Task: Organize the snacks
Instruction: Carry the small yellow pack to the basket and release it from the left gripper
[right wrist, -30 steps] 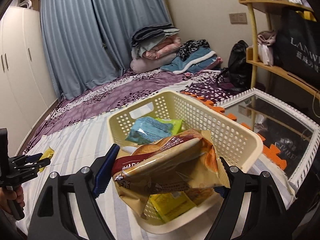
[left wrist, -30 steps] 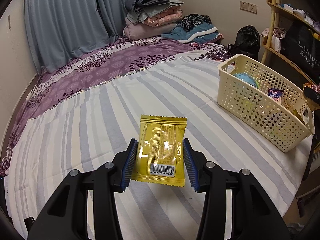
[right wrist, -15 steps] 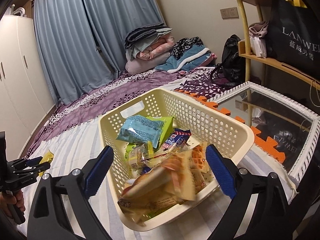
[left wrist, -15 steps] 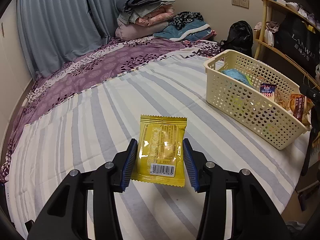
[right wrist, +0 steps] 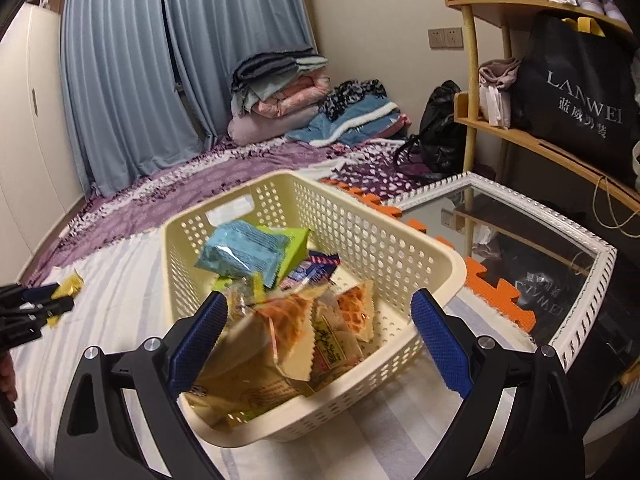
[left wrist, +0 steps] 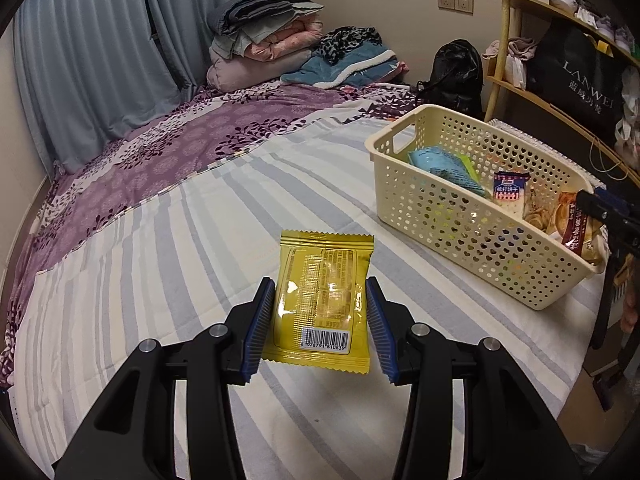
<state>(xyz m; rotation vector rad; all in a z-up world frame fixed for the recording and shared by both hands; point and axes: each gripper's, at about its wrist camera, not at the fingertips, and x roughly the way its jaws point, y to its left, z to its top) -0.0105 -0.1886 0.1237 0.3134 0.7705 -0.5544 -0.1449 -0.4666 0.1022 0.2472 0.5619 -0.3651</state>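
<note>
A yellow snack packet (left wrist: 323, 298) is pinched in the left gripper (left wrist: 320, 320), low in the frame centre above the striped bedsheet (left wrist: 168, 264). The right gripper (right wrist: 316, 344) is spread wide over the cream basket (right wrist: 404, 264), where an orange bread bag (right wrist: 288, 344) is seen resting among other snacks.

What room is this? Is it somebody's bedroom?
Most likely a bedroom: a bed with striped and purple sheets, folded blankets stacked by the curtains, and a white wardrobe.
</note>
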